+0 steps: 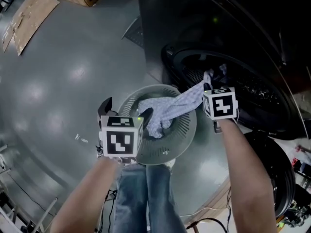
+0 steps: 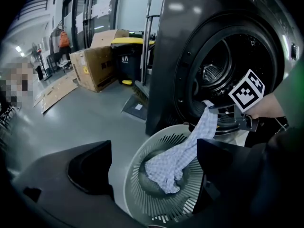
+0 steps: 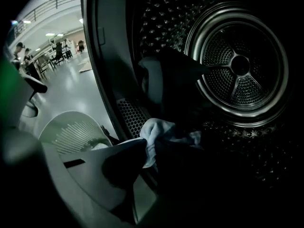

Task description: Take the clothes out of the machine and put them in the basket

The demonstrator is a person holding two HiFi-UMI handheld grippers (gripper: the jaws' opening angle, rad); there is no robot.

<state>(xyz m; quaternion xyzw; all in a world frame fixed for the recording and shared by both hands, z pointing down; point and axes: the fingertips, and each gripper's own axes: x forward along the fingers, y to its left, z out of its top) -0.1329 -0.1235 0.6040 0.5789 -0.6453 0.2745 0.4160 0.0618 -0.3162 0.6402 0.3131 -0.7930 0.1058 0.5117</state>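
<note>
Currently the right hand-held gripper [image 3: 149,148] is clamped on the upper end of a checked cloth [image 1: 170,108] at the door opening of the machine [image 2: 166,56]. The cloth drapes from there over the rim into the round slatted basket [image 1: 187,136], with its lower end bunched inside. The basket sits on the floor [image 1: 73,81] just in front of the machine. The left hand-held gripper [image 2: 156,170] hangs over the basket, jaws wide, gripping nothing.

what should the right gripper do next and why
Probably draw the right gripper back from the drum toward the basket: its fingers are shut on the checked cloth's upper end at the drum mouth, while the other end already lies in the basket.
</note>
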